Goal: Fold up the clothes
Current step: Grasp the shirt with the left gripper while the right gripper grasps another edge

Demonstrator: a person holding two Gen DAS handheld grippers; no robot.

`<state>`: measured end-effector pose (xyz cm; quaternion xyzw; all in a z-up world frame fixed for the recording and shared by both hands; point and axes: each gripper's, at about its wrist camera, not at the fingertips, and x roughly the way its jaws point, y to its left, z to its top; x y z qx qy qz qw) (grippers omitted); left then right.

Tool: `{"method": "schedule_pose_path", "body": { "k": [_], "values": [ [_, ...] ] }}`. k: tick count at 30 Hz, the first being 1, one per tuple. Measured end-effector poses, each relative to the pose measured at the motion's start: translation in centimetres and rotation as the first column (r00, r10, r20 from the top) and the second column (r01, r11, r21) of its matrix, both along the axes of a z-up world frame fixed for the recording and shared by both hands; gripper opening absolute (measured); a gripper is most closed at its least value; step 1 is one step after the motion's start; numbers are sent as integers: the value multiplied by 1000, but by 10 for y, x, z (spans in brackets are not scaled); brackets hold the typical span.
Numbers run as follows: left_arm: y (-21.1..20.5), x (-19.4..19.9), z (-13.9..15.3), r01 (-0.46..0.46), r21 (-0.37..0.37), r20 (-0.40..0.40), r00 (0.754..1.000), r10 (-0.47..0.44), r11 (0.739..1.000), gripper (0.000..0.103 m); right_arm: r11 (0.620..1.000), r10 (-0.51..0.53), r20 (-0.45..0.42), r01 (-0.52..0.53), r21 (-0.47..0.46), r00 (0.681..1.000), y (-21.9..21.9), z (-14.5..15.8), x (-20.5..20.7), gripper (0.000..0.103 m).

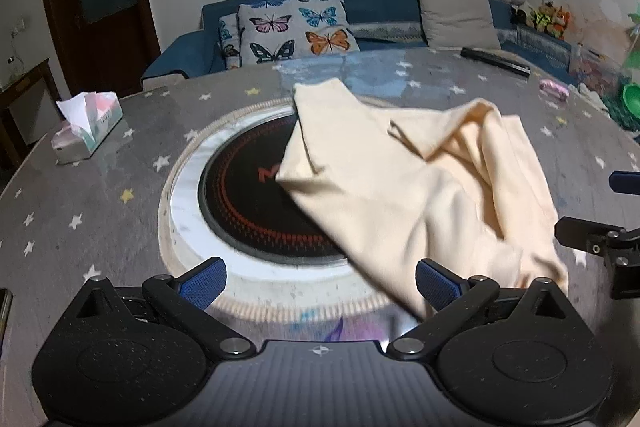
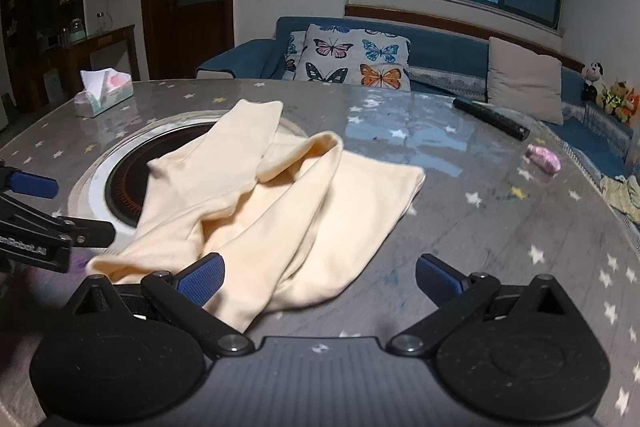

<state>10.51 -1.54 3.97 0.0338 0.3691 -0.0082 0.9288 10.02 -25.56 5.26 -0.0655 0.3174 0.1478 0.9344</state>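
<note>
A cream garment (image 1: 420,187) lies crumpled on the round grey star-patterned counter (image 1: 100,195), its left part draped over the black round hotplate (image 1: 248,199) set into the counter's middle and the rest spread to the right of that hotplate. One narrow end of the garment reaches away past the hotplate's far rim, while a bunched fold rises along the garment's middle. The left tongs (image 1: 320,281) are spread wide and grip nothing; their right blue pad (image 1: 438,281) sits at the garment's near edge, though whether it touches the cloth cannot be told. The right tongs (image 2: 320,279) are also spread wide and empty, with their left blue pad (image 2: 202,279) over the garment's near corner. Left of the hotplate stands a tissue box (image 1: 90,129). Well beyond the garment, to the right, lie a black remote (image 2: 492,118) and a small pink item (image 2: 543,157).
</note>
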Motion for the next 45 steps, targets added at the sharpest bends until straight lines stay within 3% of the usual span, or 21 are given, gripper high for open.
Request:
{"method": "schedule_pose_path", "body": {
  "k": [7,14,17,20,21,23,28,31,41,45],
  "values": [
    [-8,31,12,67,-66,6,998,-67,996,83,1000,-26,-4,26,14,1000,-7,9,53,91],
    [-26,71,9,141,-90,-22,989,-144,986,82,999,36,-31,-35,9,999,14,2,107,75],
    [-32,89,2,163,-96,-47,985,-168,982,80,998,59,-69,-58,14,996,25,-9,131,53],
    [-40,105,-5,191,-111,-74,977,-199,975,76,996,71,-119,-65,54,990,24,-19,144,12],
    [-42,108,-8,200,-116,-84,974,-210,973,73,997,63,-123,-56,57,990,23,-20,145,7],
    [-47,115,-14,217,-122,-105,968,-230,969,65,997,44,-112,-37,64,993,14,-19,140,3],
    [-52,119,-27,237,-111,-142,957,-251,965,24,995,-9,-65,16,98,998,-14,-2,116,2],
    [-43,113,-24,230,-113,-124,962,-243,967,6,991,-60,-35,64,117,998,-36,12,96,2],
    [32,56,12,83,-145,-17,996,-87,986,4,951,-265,-47,269,154,963,-111,16,20,2],
    [66,19,11,19,-165,-32,999,-25,986,3,924,-338,-68,345,166,939,-133,7,-9,2]
  ]
}}
